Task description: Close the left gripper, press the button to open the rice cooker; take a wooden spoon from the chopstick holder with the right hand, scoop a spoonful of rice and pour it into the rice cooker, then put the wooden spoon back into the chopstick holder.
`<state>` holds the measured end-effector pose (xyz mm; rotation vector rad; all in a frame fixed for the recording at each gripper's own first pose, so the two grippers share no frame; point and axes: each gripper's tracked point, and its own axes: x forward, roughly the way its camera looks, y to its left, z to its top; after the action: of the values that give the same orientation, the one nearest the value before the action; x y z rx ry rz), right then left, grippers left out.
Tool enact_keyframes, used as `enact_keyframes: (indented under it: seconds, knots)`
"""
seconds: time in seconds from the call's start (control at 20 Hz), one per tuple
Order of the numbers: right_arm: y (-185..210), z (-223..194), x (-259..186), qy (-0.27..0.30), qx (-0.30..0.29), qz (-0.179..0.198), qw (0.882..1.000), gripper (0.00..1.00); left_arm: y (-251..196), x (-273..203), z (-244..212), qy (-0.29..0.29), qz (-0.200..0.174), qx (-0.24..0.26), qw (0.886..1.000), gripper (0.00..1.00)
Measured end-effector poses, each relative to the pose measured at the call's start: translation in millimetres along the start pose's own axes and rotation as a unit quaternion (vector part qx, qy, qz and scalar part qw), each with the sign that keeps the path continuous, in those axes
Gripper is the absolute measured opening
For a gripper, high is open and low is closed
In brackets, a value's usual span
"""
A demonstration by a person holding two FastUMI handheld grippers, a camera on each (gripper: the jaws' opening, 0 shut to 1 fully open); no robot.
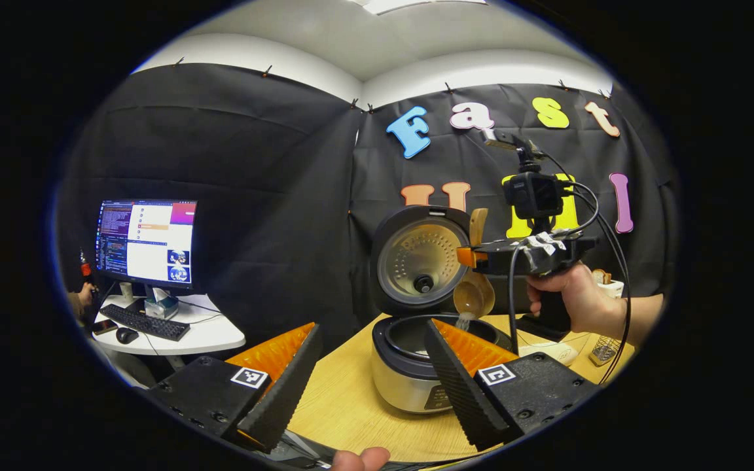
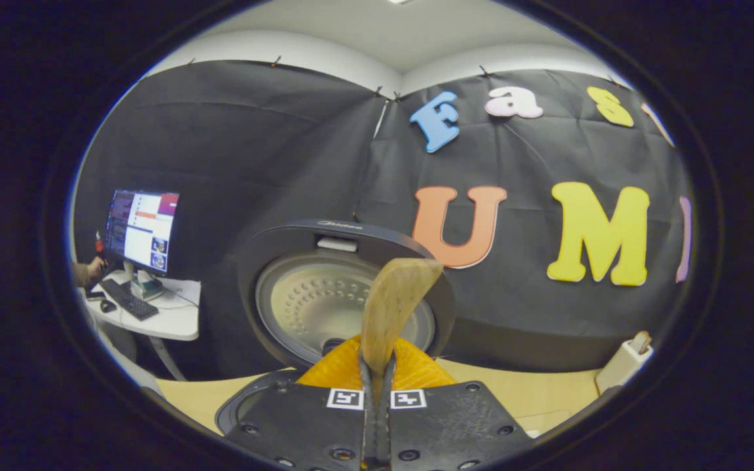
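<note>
The rice cooker (image 1: 410, 379) stands on the wooden table with its lid (image 1: 419, 261) raised upright. My left gripper (image 1: 367, 392) hangs open in front of it, nothing between its fingers. A hand holds my right gripper (image 1: 475, 256) above the pot, shut on the wooden spoon (image 1: 474, 294). The spoon is tipped bowl-down, and rice (image 1: 463, 320) falls from it into the pot. In the right gripper view, the spoon's handle (image 2: 393, 307) sticks up from between the fingers of the right gripper (image 2: 377, 376), with the cooker lid (image 2: 324, 294) right behind it.
A white holder (image 2: 622, 363) stands at the table's right, with a wire-mesh item (image 1: 603, 350) and a white dish (image 1: 557, 353) near it. To the left, off the table, a monitor (image 1: 146, 242) and keyboard rest on a white side desk (image 1: 213, 333), where a person's hand (image 1: 79, 301) shows.
</note>
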<state>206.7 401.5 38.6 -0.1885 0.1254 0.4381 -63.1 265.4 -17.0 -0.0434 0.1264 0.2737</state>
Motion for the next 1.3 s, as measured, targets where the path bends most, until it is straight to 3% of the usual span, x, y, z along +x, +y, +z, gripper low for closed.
enact_keyframes:
  seconds: [0.35, 0.6, 0.65, 0.7, 0.8, 0.85, 0.9, 1.15, 1.3]
  knots:
    - [9, -10, 4, 0.015, -0.018, 0.006, 1.000, 0.00, -4, -2, 5, -0.010, -0.004, 0.003, 1.000, 1.00]
    - [5, -5, 0, 0.005, 0.044, 0.028, 0.999, 0.00, -6, -3, 9, -0.012, -0.002, -0.002, 1.000, 1.00]
    - [3, -4, 0, 0.007, 0.065, 0.033, 0.997, 0.00, -8, -4, 10, -0.014, -0.003, -0.003, 1.000, 0.95]
    - [0, -3, 0, 0.008, 0.087, 0.036, 0.995, 0.00, -12, -4, 12, -0.017, -0.007, -0.003, 1.000, 1.00]
    - [-5, -4, -3, 0.019, 0.135, 0.046, 0.990, 0.00, -18, -7, 16, -0.020, -0.011, 0.000, 1.000, 1.00]
    - [-10, -4, -6, 0.025, 0.156, 0.051, 0.986, 0.00, -18, -7, 16, -0.023, -0.011, 0.004, 1.000, 0.95]
    - [-16, -2, -10, 0.028, 0.176, 0.054, 0.983, 0.00, -21, -7, 18, -0.026, -0.016, 0.006, 1.000, 1.00]
    - [-74, 5, -55, 0.015, 0.271, 0.045, 0.961, 0.00, -53, -10, 26, -0.037, -0.052, 0.006, 0.998, 1.00]
    - [-124, 0, -84, -0.002, 0.289, 0.010, 0.957, 0.00, -72, -13, 32, -0.045, -0.066, 0.015, 0.997, 1.00]
